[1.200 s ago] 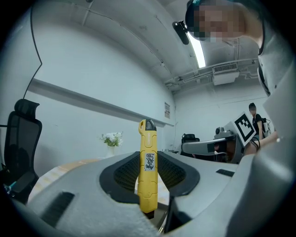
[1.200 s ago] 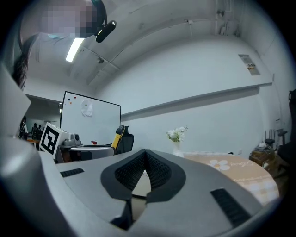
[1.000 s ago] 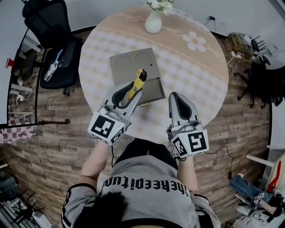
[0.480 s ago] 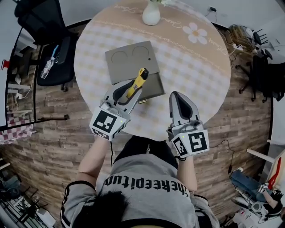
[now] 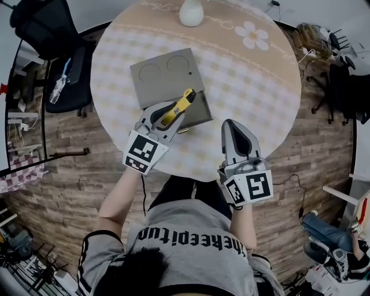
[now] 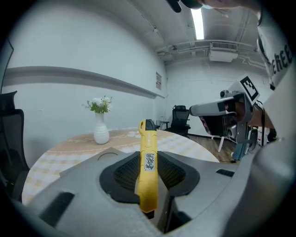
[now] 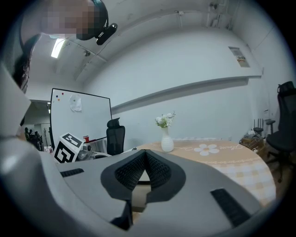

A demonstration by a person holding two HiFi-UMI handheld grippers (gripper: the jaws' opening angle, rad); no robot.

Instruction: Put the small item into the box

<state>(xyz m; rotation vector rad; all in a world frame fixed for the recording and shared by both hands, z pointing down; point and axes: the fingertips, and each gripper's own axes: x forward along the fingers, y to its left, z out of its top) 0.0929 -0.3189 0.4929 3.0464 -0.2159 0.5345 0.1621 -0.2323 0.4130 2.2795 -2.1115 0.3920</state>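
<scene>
A yellow utility knife (image 5: pixel 178 107) with a black tip sticks up out of my left gripper (image 5: pixel 171 114), which is shut on its lower end. In the left gripper view the knife (image 6: pixel 148 162) stands upright between the dark pads. The knife hangs over the near edge of the grey box (image 5: pixel 198 110), whose flat lid (image 5: pixel 164 78) with two round dents lies open behind it. My right gripper (image 5: pixel 231 126) hovers over the table to the right of the box, jaws pressed together with nothing in them (image 7: pixel 145 158).
The round table (image 5: pixel 254 87) has a checked cloth with a flower print. A white vase (image 5: pixel 191 13) of flowers stands at its far edge. A black office chair (image 5: pixel 63 75) is on the left and cables and clutter (image 5: pixel 315 43) on the floor at right.
My left gripper has carried the knife a little forward and to the right, closer over the box. The right gripper has hardly moved.
</scene>
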